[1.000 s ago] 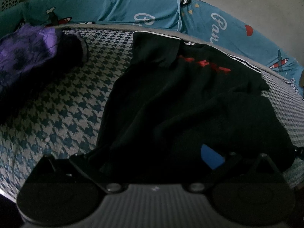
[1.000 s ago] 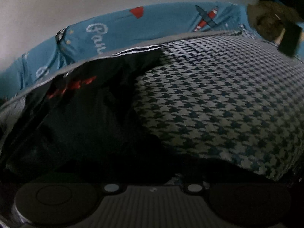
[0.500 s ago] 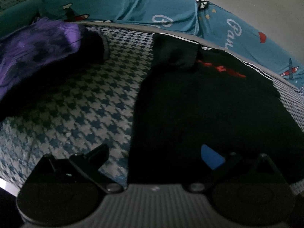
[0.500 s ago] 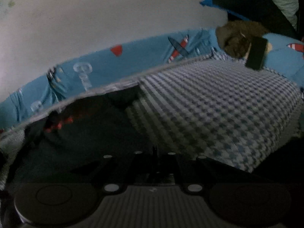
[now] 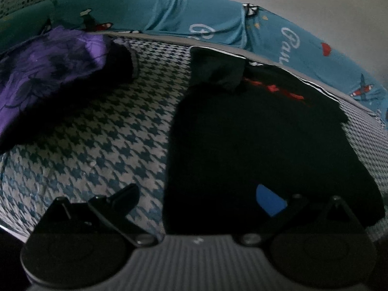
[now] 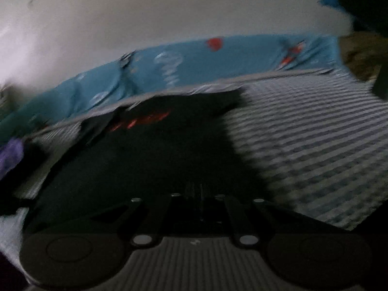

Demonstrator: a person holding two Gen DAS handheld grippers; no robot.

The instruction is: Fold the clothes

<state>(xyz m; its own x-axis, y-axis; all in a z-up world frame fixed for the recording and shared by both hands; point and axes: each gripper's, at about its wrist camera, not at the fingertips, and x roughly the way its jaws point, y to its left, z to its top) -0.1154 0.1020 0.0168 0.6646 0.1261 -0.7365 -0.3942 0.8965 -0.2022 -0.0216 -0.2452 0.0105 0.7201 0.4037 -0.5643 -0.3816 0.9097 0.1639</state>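
left gripper [image 5: 196, 194]: jaws spread wide, nothing between them; one finger over the bed cover, the other over the shirt's near hem.
right gripper [image 6: 200, 194]: jaws brought together; view is blurred and dark, so I cannot tell if any cloth is pinched.
black shirt [image 5: 254, 133]: lies on the bed, right of centre, collar end toward the far edge, hem toward the grippers.
shirt look: red print [image 5: 274, 88] near the chest; left sleeve turned in over the shoulder; left edge straight, right edge bulges out.
progress: my read is a partial fold, sides roughly brought in, body not yet halved lengthwise; a compact stack is not there.
left to do: probably tidy the right side, then fold hem to collar.
bed cover [image 5: 109, 133]: houndstooth, flat.
purple garment [image 5: 43, 77]: bunched at far left, well apart from the shirt.
blue bolster [image 5: 169, 17]: along the far edge.
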